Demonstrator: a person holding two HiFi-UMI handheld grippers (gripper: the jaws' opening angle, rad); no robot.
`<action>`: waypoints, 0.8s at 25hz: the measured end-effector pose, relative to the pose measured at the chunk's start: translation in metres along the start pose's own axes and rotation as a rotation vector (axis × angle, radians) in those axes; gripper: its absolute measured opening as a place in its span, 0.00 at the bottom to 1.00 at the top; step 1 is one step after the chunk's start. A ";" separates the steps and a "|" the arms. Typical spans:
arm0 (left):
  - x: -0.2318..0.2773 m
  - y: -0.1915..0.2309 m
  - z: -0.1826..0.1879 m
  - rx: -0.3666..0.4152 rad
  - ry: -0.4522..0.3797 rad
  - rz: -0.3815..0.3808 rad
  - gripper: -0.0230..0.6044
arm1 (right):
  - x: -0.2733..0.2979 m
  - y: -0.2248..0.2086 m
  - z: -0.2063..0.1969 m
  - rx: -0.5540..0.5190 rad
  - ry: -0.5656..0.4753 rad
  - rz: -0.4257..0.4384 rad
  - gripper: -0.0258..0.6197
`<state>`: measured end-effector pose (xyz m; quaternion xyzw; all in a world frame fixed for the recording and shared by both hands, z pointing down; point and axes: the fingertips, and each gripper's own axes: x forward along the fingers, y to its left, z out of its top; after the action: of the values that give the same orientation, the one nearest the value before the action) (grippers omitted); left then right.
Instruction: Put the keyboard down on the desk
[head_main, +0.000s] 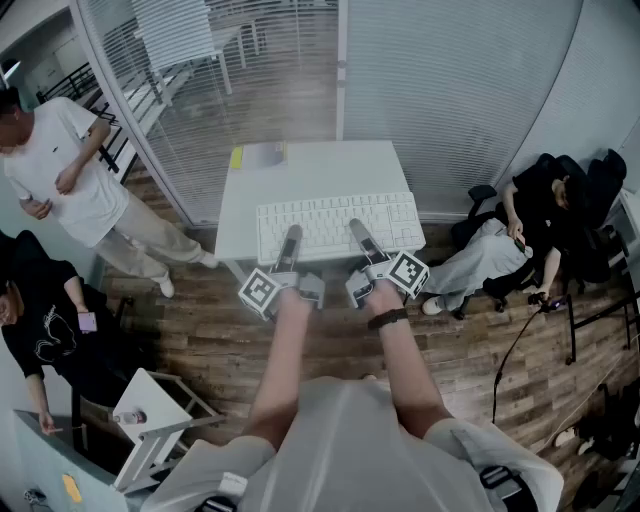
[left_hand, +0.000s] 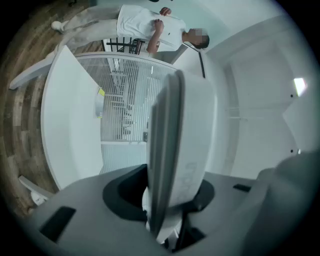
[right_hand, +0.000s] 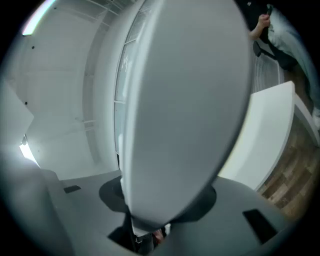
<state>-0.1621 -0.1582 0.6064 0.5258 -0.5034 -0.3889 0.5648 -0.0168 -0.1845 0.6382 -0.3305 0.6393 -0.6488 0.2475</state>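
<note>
Left tongs (head_main: 291, 238): clenched on the near edge of the keyboard (head_main: 335, 222), upper finger lying across the keys. Right tongs (head_main: 360, 234): same grasp, further right on that edge. Both marker cubes sit just off the near edge.

Keyboard: white, level, long side across, over the front part of the white bench (head_main: 320, 170), its right end overhanging the bench corner. Resting or just above: cannot tell.

Yellow note (head_main: 236, 157) at the bench's far left. Glass wall (head_main: 440, 90) beyond. Plank floor (head_main: 200, 330). Standing person (head_main: 60, 150) left, seated person (head_main: 530, 215) right.
</note>
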 end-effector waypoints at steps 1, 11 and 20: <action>0.000 0.000 0.000 0.002 0.001 0.003 0.26 | 0.000 0.000 0.000 0.006 -0.001 0.000 0.32; -0.003 -0.004 0.004 0.017 0.025 0.019 0.26 | 0.002 0.002 -0.006 0.040 -0.008 0.023 0.32; -0.017 0.023 0.025 -0.058 0.039 0.045 0.26 | 0.009 -0.011 -0.034 0.085 -0.026 -0.040 0.32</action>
<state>-0.1923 -0.1438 0.6252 0.5052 -0.4926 -0.3800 0.5980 -0.0476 -0.1679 0.6510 -0.3409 0.6012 -0.6758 0.2563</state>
